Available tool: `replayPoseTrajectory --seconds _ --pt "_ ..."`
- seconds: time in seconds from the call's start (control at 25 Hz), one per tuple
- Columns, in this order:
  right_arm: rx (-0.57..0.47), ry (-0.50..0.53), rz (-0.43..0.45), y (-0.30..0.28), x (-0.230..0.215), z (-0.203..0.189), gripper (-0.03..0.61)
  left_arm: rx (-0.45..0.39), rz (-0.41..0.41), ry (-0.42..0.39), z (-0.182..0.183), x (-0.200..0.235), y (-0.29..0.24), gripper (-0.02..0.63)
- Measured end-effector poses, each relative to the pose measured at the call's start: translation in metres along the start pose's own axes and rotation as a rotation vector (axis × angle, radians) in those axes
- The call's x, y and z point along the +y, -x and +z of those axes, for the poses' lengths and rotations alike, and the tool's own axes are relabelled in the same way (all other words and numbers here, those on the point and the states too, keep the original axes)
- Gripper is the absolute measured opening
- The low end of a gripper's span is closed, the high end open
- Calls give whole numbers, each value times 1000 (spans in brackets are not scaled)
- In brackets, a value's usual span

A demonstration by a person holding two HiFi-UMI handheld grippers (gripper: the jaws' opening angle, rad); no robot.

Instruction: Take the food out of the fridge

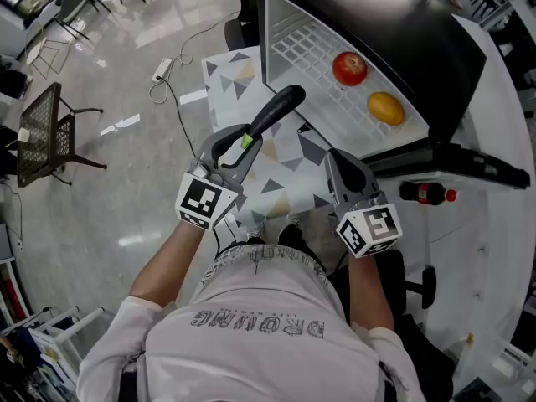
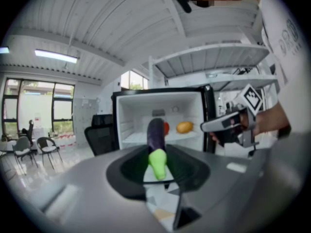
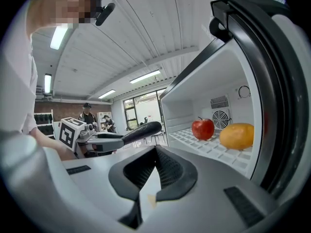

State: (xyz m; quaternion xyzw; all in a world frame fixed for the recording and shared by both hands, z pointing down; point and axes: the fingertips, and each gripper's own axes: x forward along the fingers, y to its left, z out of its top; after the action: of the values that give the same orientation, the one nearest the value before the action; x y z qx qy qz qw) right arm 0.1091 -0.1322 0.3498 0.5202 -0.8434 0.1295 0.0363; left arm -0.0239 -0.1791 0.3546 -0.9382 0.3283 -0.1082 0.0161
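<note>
The left claw (image 1: 244, 149) grips a glossy dark-purple aubergine (image 1: 278, 110) at its green stem end; probably light, slippery; right claw (image 3: 155, 164) closed, empty.

Ceiling strips (image 2: 56, 56) are lighting the room brightly — the floor (image 1: 126, 74) is catching their glare. Both gripper views are bulging towards dark corners, foregrounds blurring.

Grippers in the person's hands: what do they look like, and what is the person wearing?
The left gripper and right gripper are smooth grey plastic shells, each with a white cube bearing black square markers. The person wears a white short-sleeved T-shirt with grey lettering.
</note>
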Motion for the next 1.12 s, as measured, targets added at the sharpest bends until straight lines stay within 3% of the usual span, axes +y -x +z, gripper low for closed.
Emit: replayPoseTrajectory --seconds 1.12 --pt "18 7 18 -3 3 -5 -9 12 1 31 -7 0 -2 118"
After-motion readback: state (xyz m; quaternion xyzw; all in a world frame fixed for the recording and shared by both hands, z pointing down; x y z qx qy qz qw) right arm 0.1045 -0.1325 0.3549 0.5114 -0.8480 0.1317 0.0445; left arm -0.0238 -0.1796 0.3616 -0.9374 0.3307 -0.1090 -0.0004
